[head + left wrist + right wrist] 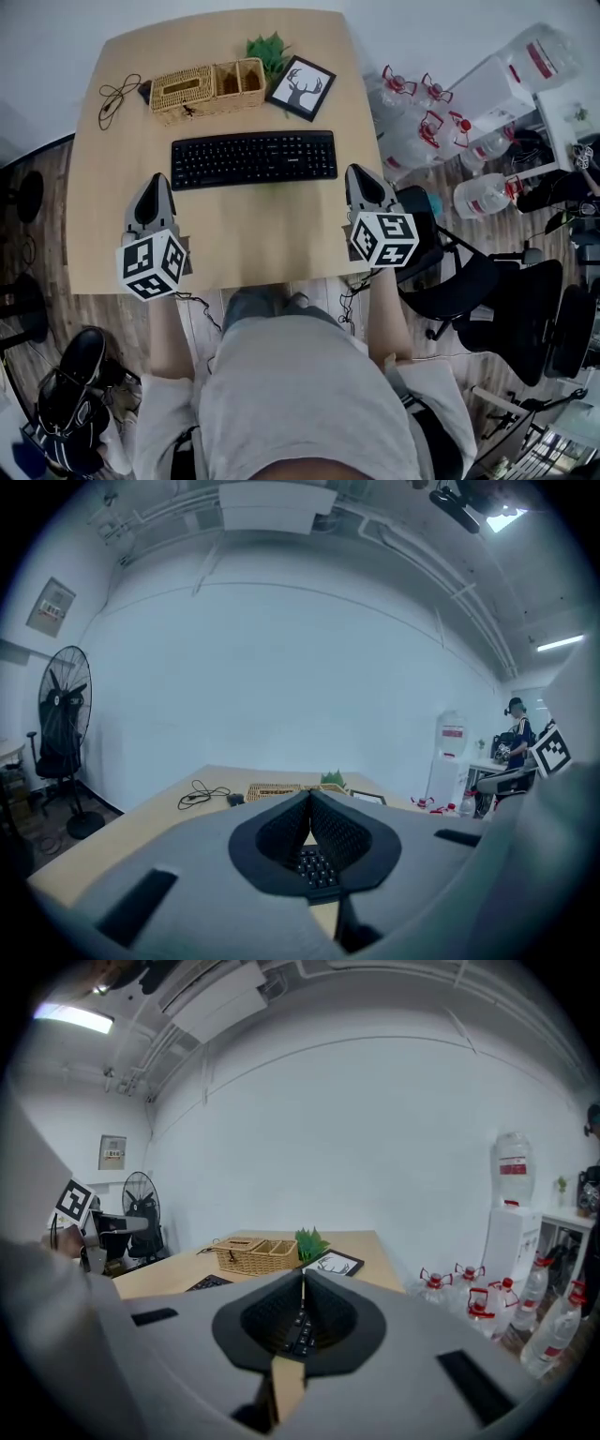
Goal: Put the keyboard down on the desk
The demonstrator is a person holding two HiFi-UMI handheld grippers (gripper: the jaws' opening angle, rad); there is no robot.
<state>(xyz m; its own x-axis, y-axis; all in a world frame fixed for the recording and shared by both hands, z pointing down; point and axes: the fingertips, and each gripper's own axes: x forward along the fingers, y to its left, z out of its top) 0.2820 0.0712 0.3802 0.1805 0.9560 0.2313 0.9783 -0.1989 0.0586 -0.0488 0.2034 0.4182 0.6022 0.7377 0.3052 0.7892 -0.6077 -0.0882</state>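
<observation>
Two grippers: left gripper (pixel 157 183) and right gripper (pixel 360 173) hang low over the near half of the table (pixel 262 239), both closed and empty.
Left gripper: jaws pressed tip to tip with nothing between them. The tip is just beside the keyboard's left front corner, and contact cannot be told.
Keyboard (pixel 253 158): black and full-size, it lies flat at mid-table with its long side across, between the two gripper tips. By the look of it, it is already set down.
Right gripper: jaws together and holding nothing, the tip just beside the keyboard's right front corner.
Back row, left to right: a loose cable (pixel 114 97), a wicker basket (pixel 206 89), a plant (pixel 269 49) and a framed deer picture (pixel 301 87), all apart from the keyboard.
Floor at right: water bottles (pixel 422 122) stand beside the table.
Handling: probably a light, stiff plastic slab, long and thin. It looks rigid enough to carry level, though its smooth edges may slip.
Where to hold: likely the two short ends, one gripper on each, pinching the frame rather than the keys, which give under pressure.
</observation>
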